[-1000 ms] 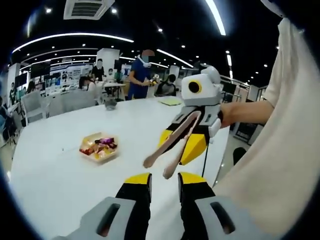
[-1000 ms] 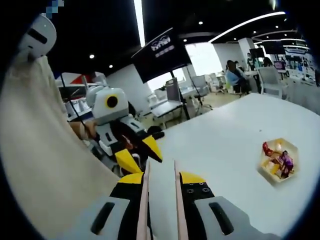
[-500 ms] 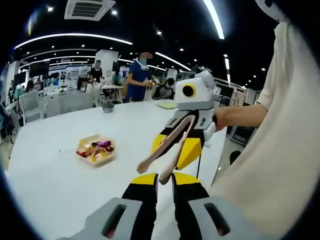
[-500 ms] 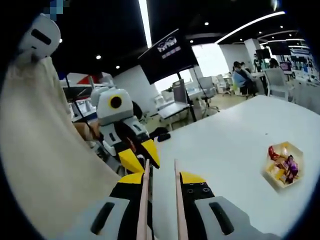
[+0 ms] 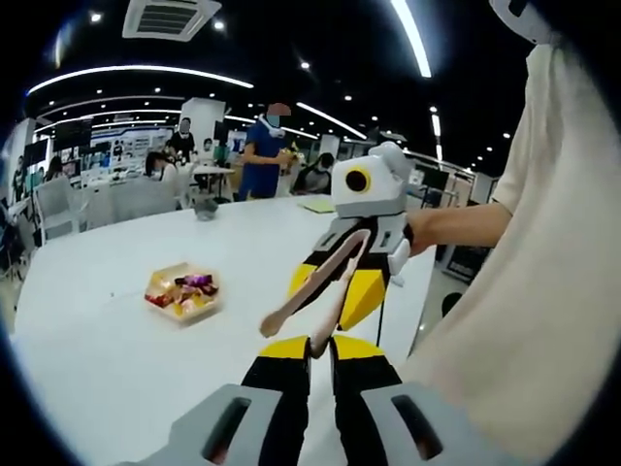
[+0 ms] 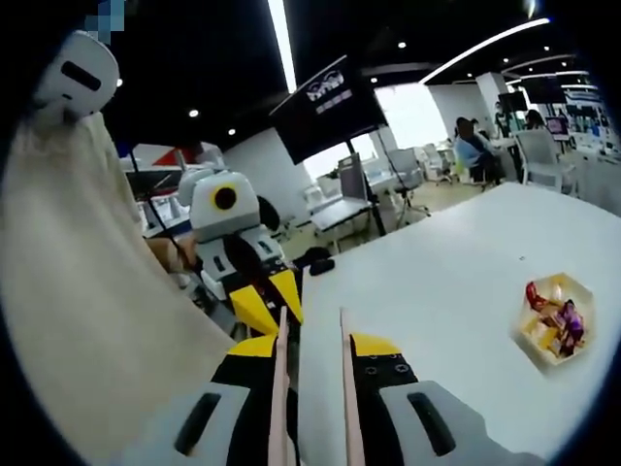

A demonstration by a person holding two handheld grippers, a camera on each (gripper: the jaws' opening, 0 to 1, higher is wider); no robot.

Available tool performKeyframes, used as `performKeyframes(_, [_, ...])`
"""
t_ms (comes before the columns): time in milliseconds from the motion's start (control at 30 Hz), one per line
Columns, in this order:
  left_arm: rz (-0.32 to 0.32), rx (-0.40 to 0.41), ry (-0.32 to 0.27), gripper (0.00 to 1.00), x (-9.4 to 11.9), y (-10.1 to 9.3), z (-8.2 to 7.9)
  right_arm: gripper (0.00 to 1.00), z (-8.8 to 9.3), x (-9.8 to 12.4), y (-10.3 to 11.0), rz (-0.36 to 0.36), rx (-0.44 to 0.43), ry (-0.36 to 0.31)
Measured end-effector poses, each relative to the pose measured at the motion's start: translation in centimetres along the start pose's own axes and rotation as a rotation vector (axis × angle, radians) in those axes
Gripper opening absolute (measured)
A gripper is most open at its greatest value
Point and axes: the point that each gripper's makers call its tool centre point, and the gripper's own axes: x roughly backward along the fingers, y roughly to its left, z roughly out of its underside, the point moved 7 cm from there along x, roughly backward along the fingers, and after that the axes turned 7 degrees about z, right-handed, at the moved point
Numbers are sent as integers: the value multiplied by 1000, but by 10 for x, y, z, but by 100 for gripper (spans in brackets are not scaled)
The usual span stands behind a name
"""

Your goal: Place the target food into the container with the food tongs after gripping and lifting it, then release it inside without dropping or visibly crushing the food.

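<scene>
Two tools raised over white counter (image 5: 116, 359): left tool (image 5: 319, 351) nearly closed, empty; right tool (image 6: 312, 342) clamped on one pair of beige food tongs (image 5: 309, 291). Farther off, one yellow hexagonal container (image 5: 180, 292) of wrapped candies (image 6: 558, 316), well apart.

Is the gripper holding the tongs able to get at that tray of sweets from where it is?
Probably yes. The right gripper grips the tongs, and bare white table lies between them and the tray of sweets, with nothing in the way. It must travel across first, though.
</scene>
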Motion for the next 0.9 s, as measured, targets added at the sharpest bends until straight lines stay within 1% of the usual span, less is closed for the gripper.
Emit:
performKeyframes(67, [24, 21, -5, 2, 1, 0, 0, 29, 1, 0, 1, -3, 10, 13])
performKeyframes(267, [61, 12, 7, 0, 4, -2, 1, 31, 3, -2, 2, -20, 18, 25])
performKeyframes(500, [73, 12, 12, 0, 3, -3, 3, 36, 4, -4, 0, -9, 27, 44])
performKeyframes(667, [87, 16, 11, 0, 4, -4, 4, 41, 5, -6, -1, 11, 43, 60])
performKeyframes(767, [95, 17, 13, 0, 5, -5, 4, 43, 7, -7, -1, 21, 56, 81])
performKeyframes(900, [103, 13, 15, 0, 5, -6, 4, 44, 8, -6, -1, 21, 59, 87])
